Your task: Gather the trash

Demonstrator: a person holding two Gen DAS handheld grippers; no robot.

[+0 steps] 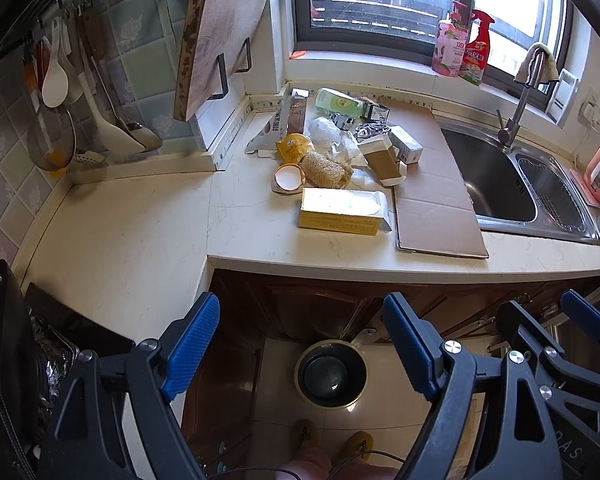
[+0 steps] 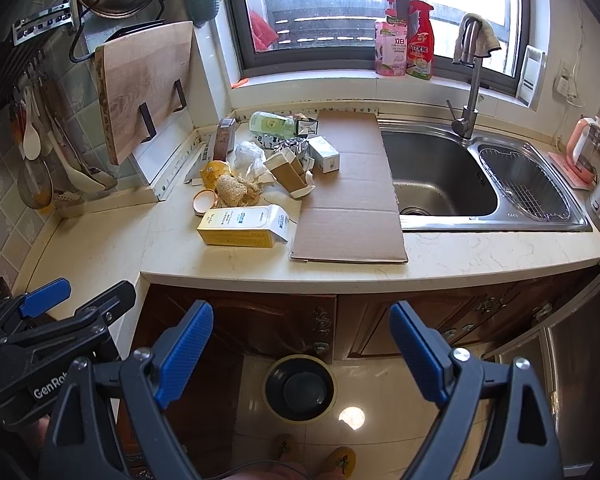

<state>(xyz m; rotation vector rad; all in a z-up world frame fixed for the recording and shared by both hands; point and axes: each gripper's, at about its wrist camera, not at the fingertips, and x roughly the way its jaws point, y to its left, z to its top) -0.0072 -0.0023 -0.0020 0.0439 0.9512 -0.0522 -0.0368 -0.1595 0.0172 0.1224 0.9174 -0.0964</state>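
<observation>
A pile of trash lies on the counter: a yellow carton [image 1: 342, 212] [image 2: 242, 226], a loofah scrub [image 1: 326, 169] [image 2: 236, 190], a crumpled plastic bag [image 1: 324, 132] [image 2: 248, 154], a green bottle [image 1: 338, 102] [image 2: 270, 124], small boxes [image 1: 408, 144] [image 2: 324, 154] and a flat cardboard sheet [image 1: 432, 192] [image 2: 352, 200]. A black trash bin [image 1: 331, 374] [image 2: 299, 389] stands on the floor below. My left gripper [image 1: 302, 350] is open and empty above the bin. My right gripper [image 2: 302, 354] is open and empty, also short of the counter; it also shows in the left wrist view [image 1: 548, 320].
A steel sink [image 1: 500, 184] [image 2: 460, 176] with a faucet [image 2: 470, 92] is right of the cardboard. A cutting board [image 1: 216, 40] [image 2: 144, 88] leans at the back left. Utensils [image 1: 60, 92] hang on the left wall. Wooden cabinet doors [image 2: 260, 320] are under the counter edge.
</observation>
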